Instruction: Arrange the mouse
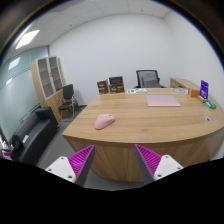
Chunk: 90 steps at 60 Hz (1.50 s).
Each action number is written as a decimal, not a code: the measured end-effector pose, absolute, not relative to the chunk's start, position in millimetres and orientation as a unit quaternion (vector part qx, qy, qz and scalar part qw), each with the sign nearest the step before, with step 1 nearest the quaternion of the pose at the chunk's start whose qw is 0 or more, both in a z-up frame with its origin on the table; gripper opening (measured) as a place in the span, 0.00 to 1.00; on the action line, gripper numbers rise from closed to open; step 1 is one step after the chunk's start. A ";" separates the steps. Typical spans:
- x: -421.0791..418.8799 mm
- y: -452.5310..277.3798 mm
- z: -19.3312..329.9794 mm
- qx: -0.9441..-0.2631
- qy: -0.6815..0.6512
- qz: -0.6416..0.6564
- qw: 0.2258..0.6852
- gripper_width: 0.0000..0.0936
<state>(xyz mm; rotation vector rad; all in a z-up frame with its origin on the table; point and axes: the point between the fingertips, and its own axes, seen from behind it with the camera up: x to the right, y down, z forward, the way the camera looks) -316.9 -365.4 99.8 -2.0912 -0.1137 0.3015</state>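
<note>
A pink mouse [104, 121] lies on the wooden table [150, 125], near its left front edge. A pink mouse pad [163, 101] lies flat further back, towards the table's middle right. My gripper [113, 160] is open and empty, its two magenta-padded fingers [78, 158] spread wide. It hangs in front of the table's front edge, well short of the mouse, which is beyond the fingers and slightly to their left.
Chairs [148, 78] stand behind the table and another chair [68, 98] at its left. A wooden cabinet [47, 78] is by the left wall, a dark sofa [30, 135] below it. Small items [204, 92] sit at the table's far right.
</note>
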 end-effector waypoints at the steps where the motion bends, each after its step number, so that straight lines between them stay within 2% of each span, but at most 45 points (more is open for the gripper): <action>1: -325.4 -361.1 99.7 -0.861 -0.047 0.121 0.491 0.88; 14: -401.9 -300.7 87.4 -0.863 -0.018 0.108 0.493 0.88; 25: -440.7 -240.5 61.4 -0.867 -0.030 0.106 0.486 0.88; 40: -451.8 -164.6 12.7 -0.881 -0.032 0.114 0.458 0.87; 50: -455.6 -121.3 -2.5 -0.887 -0.025 0.120 0.445 0.87; 58: -459.3 -95.5 -1.1 -0.887 -0.032 0.123 0.443 0.87; 62: -467.3 -80.7 -0.5 -0.887 -0.044 0.126 0.442 0.83; 68: -468.1 -66.3 -5.2 -0.887 -0.066 0.108 0.445 0.66; 74: -468.6 -60.7 -6.9 -0.883 -0.085 0.094 0.451 0.59; 84: -467.7 -65.2 -9.5 -0.891 -0.083 0.089 0.437 0.47; 90: -469.6 -68.3 -2.6 -0.900 -0.079 0.081 0.422 0.46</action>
